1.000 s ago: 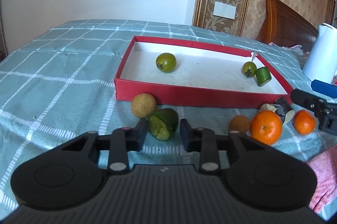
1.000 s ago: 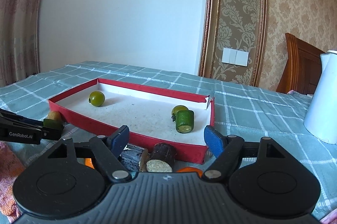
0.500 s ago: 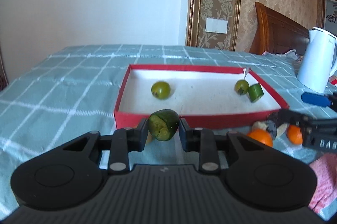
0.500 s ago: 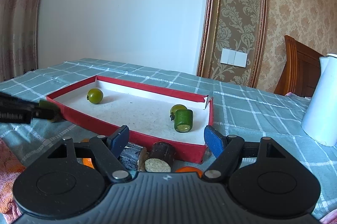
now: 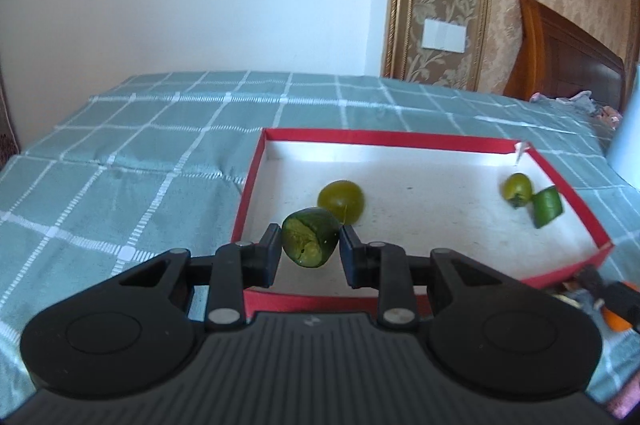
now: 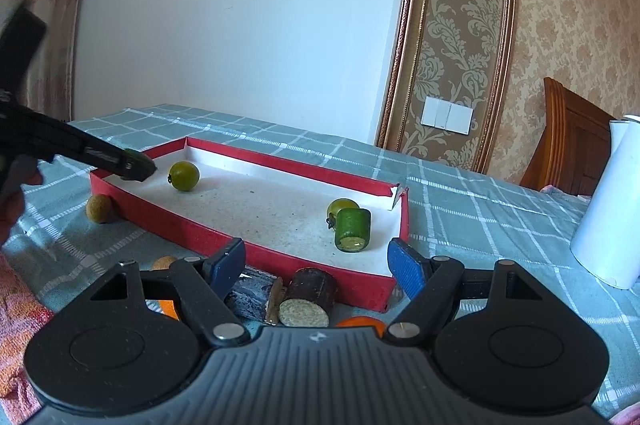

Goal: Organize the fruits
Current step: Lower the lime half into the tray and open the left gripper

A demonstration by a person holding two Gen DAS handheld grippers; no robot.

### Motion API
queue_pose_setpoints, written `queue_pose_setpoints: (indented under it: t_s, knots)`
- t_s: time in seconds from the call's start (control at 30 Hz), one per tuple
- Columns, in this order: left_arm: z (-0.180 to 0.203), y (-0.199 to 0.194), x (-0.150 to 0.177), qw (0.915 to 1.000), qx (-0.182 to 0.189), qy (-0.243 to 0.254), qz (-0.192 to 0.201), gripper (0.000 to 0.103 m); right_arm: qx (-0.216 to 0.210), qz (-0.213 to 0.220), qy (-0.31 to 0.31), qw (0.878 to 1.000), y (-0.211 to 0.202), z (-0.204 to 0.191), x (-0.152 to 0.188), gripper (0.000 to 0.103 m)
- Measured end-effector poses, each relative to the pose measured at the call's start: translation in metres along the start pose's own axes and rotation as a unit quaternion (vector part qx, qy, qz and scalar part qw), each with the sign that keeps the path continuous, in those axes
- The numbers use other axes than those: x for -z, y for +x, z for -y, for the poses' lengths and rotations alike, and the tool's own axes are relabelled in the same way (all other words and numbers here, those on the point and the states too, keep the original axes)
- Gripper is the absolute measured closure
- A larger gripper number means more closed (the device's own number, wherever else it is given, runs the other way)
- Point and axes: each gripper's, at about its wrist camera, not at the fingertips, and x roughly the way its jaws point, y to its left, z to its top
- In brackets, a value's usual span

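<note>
Left gripper (image 5: 310, 245) clamps the green fruit (image 5: 309, 242) — over the red tray (image 5: 440, 139).

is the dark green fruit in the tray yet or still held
Still held: the left gripper clamps the dark green fruit above the red tray.

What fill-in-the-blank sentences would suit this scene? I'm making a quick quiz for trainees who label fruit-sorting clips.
1. The left gripper holds a dark ____ fruit between its fingers.
2. That fruit hangs over the ____ tray.
3. Counting only fruits resting inside the tray, there are ____.
4. The right gripper is ____, with nothing between its fingers.

Missing words: green; red; three; open
</note>
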Motion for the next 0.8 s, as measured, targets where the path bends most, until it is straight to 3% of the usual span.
queue_pose_setpoints:
  t_s: [0.2, 0.43, 0.57, 0.6, 0.73, 0.8]
  knots:
    - [-0.009, 0.015, -0.001, 0.9998, -0.001, -0.016, -0.014, 0.075, -0.004, -0.002, -0.005, 1.000, 0.000, -0.002, 0.000, 0.025]
    - [-0.004, 0.017, 0.000, 0.9999, -0.005, 0.000, -0.016, 0.074, -0.005, -0.006, -0.012, 1.000, 0.002, -0.005, 0.000, 0.025]
    - [-0.002, 0.009, 0.000, 0.9999, 0.002, 0.001, -0.011, 0.055, -0.002, -0.010, -0.013, 1.000, 0.003, -0.004, 0.001, 0.025]
    - [-0.002, 0.005, 0.001, 1.0000, -0.004, 0.001, -0.007, 0.041, -0.001, -0.011, -0.012, 1.000, 0.004, -0.004, 0.001, 0.025]
    - [0.002, -0.011, 0.005, 1.0000, -0.001, 0.006, 0.006, 0.032, 0.000, -0.016, -0.009, 1.000, 0.006, -0.003, 0.001, 0.024]
    - [0.002, -0.019, 0.006, 1.0000, 0.001, 0.001, 0.009, 0.029, 0.005, -0.015, -0.009, 1.000, 0.006, -0.003, 0.001, 0.017]
